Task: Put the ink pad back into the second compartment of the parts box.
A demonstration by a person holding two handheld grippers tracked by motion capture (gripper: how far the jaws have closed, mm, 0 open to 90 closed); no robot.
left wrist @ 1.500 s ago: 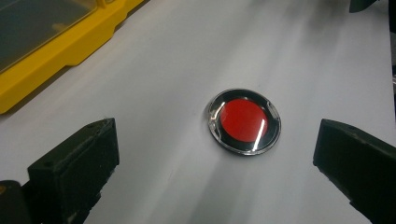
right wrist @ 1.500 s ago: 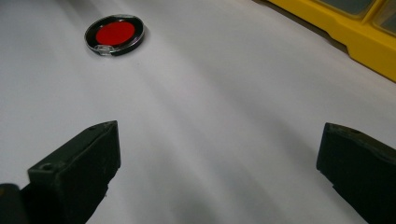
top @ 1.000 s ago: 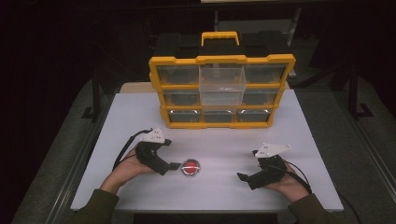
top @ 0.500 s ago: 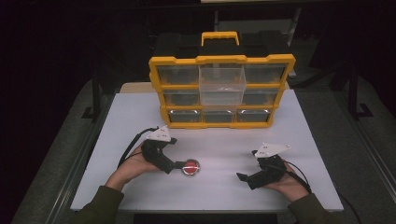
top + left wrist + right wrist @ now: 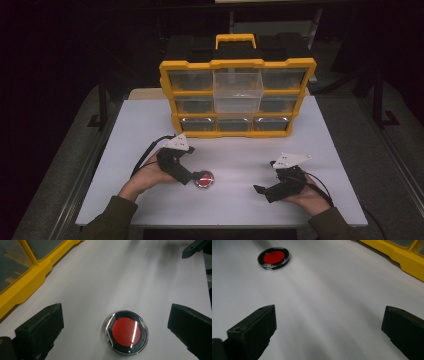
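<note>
Advanced, left gripper (image 5: 196, 179) brackets one red disc (image 5: 126, 332), jaws wide; right gripper (image 5: 260, 189) likewise gapes.

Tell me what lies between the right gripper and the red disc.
Nothing: in the right gripper view, bare white table runs from the right gripper, jaws wide apart, to the red disc.

high overview, two close tabletop views

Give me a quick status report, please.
Left gripper open, jaws straddling red-centred round case, not touching. Right gripper open, idle. Nothing in the way.
</note>
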